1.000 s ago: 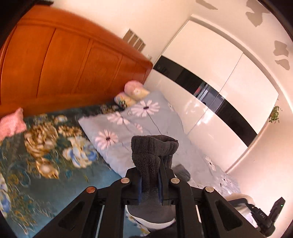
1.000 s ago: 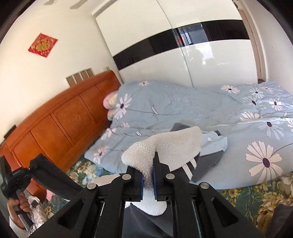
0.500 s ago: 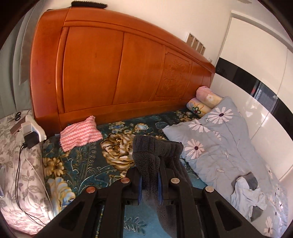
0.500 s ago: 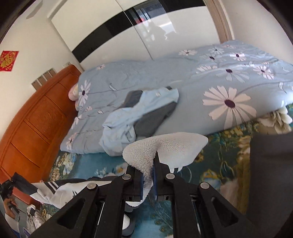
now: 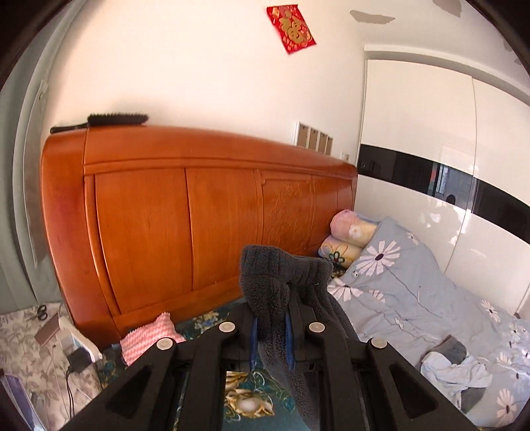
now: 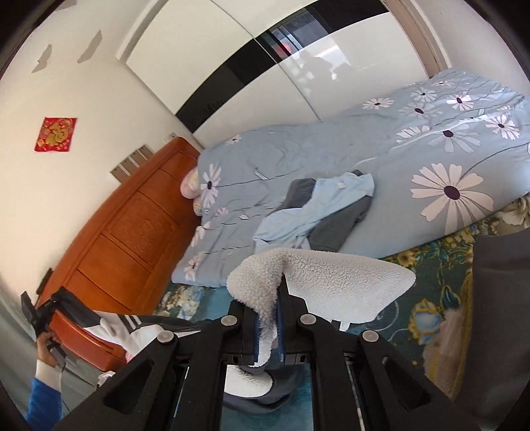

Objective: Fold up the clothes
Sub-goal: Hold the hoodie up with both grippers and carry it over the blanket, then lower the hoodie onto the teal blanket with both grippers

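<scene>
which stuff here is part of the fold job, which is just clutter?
Job:
- grey fleece garment, pinched in left tool
- its white fleece lining, pinched in right tool
- blue-and-grey clothes heap

Clutter:
- brush
- pink knit cloth
- scissors
- charger

Home bedroom: bed (image 5: 258, 398) w/ wooden headboard (image 5: 198, 232), daisy quilt (image 6: 381, 159), pillows (image 5: 351, 238), glossy wardrobe (image 5: 430, 149), red wall charm (image 5: 294, 28).
</scene>
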Tool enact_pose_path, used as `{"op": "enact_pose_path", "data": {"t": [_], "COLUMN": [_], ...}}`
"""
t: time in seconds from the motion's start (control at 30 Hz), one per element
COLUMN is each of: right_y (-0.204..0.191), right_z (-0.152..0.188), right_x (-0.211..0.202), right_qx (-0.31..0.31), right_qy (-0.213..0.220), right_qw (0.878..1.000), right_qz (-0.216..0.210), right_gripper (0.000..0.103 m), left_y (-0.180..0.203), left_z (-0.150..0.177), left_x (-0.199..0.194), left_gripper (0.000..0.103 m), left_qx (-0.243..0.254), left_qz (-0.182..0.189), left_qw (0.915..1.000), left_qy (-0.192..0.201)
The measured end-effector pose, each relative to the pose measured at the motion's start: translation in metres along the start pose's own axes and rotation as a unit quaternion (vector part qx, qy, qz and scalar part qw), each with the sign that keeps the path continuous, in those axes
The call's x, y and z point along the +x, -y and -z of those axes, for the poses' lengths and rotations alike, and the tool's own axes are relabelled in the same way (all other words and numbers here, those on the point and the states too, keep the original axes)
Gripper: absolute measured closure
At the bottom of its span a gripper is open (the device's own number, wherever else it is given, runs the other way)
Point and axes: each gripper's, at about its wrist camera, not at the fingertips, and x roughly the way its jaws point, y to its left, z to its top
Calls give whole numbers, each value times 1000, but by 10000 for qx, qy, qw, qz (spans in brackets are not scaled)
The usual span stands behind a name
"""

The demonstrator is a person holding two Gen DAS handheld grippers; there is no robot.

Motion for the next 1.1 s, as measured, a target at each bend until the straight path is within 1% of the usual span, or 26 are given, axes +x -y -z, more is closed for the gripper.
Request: {"op": "enact_pose_path", "data": {"t": [0.13, 0.17, 0.23, 0.3, 0.33, 0.4, 0.5, 0.6, 0.67, 0.77, 0.9, 1.0, 1.1], "right_y": [-38, -43, -46, -37, -29, -13, 13, 37, 53, 74, 97, 114, 122], "right_z": [-6, -7, -10, -11, -11, -6, 2, 9, 14, 29, 62, 92, 125], "right_x": [-20, -22, -17, 2, 15, 41, 81, 114, 131, 152, 162, 158, 151], "right_qx": [-475, -548, -672, -561, -421, -305, -164, -7, 149, 270, 261, 461, 565], "right_qy": [129, 157, 173, 35, -67, -239, -491, -697, -853, -1230, -1775, -2144, -2424], "right_qw": [9984, 9979, 9973, 9984, 9991, 9990, 9966, 9925, 9892, 9812, 9669, 9567, 9492], "right_qz": [-281, -303, -256, -91, -38, 223, 643, 1005, 1184, 1459, 1816, 1912, 1924], "right_gripper": [95, 95, 95, 95, 95, 95, 95, 95, 94, 94, 94, 94, 93], "left_y": [4, 6, 12, 17, 19, 22, 25, 29, 32, 33, 24, 12, -7], "left_z": [-28, -27, -24, -21, -11, 12, 45, 72, 89, 119, 160, 192, 222], "left_x": [-5, 2, 16, 31, 44, 70, 101, 132, 149, 170, 195, 206, 211], "left_gripper": [90, 90, 90, 90, 90, 90, 90, 90, 89, 89, 90, 89, 89], "left_qx": [292, 365, 510, 655, 645, 591, 351, 286, 270, 231, 50, 1, -117], "left_qz": [-278, -334, -440, -546, -551, -541, -452, -436, -389, -442, -525, -651, -793], "left_qw": [9990, 9986, 9977, 9963, 9962, 9950, 9928, 9887, 9866, 9813, 9716, 9641, 9552], "left_qy": [213, 174, 64, -45, -216, -603, -1053, -1405, -1558, -1857, -2307, -2576, -2849]}}
